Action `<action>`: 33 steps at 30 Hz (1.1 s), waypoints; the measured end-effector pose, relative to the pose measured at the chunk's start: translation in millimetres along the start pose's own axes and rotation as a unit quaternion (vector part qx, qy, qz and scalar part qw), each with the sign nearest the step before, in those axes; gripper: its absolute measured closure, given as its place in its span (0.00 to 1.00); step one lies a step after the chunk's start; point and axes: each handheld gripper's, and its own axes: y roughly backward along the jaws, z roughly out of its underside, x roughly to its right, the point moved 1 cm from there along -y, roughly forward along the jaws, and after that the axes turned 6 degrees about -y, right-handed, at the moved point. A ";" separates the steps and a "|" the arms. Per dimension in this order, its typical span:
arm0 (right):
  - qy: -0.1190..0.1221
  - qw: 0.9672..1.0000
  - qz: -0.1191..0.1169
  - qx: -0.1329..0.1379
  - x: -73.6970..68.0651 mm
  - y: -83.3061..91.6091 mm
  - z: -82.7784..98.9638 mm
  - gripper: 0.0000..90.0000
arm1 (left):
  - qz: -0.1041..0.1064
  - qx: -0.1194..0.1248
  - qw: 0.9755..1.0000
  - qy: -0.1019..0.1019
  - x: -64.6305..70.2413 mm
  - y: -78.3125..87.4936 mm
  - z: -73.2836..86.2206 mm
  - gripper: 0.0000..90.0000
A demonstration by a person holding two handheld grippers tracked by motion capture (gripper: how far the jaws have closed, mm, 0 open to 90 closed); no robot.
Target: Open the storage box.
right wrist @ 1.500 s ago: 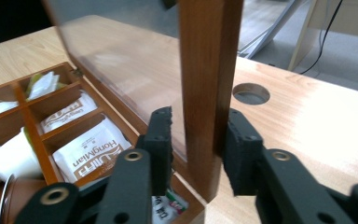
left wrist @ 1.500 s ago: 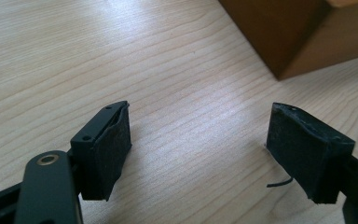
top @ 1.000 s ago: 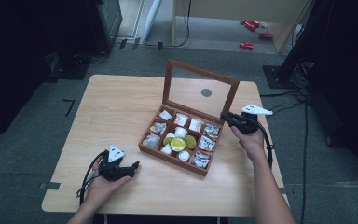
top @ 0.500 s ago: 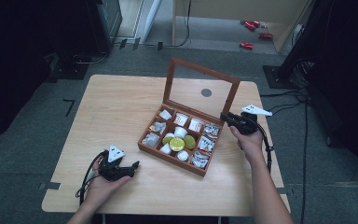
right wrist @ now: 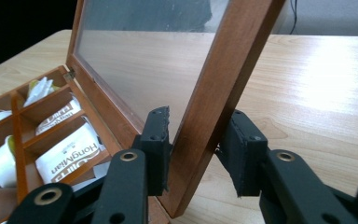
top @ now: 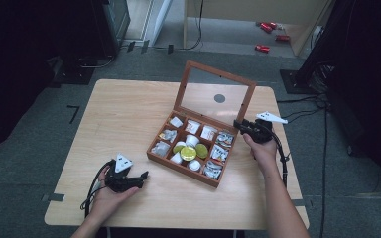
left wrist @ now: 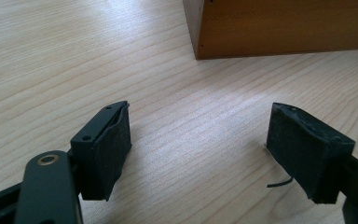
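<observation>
A: Item one, the wooden compartment box (top: 188, 148) — where is it placed?

B: It is set on the worktop (top: 119, 114), right of centre, with its glass-paned lid (top: 217, 96) raised upright at the far side. Sachets and small round capsules are held in its compartments; printed white packets (right wrist: 72, 149) are seen in the nearer cells in the right gripper view.

A: Item two, the right gripper (top: 244, 126)?

B: It is held at the lid's right-hand frame post (right wrist: 223, 98). The post is straddled by the fingers (right wrist: 158, 140), which have just been opening. A narrow gap is visible on both sides of the wood in the right gripper view, so the frame is between the pads but is not pressed by them.

A: Item three, the left gripper (top: 140, 177)?

B: It is rested on the worktop near the front left edge, well apart from the box. Its fingers (left wrist: 105, 144) are spread wide, with only bare wood grain seen between them. A corner of the box (left wrist: 279, 28) is seen beyond them in the left gripper view.
</observation>
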 end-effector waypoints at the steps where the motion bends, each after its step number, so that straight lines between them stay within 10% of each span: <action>1: 0.000 1.000 0.002 0.000 0.1 -0.6 0.4 0.70 | -0.001 0.000 1.000 0.000 0.1 -0.1 0.0 0.25; 33: -0.082 0.997 -0.010 -0.010 14.3 -9.9 11.4 0.64 | -0.001 -0.001 1.000 -0.005 1.0 -0.4 -0.3 0.25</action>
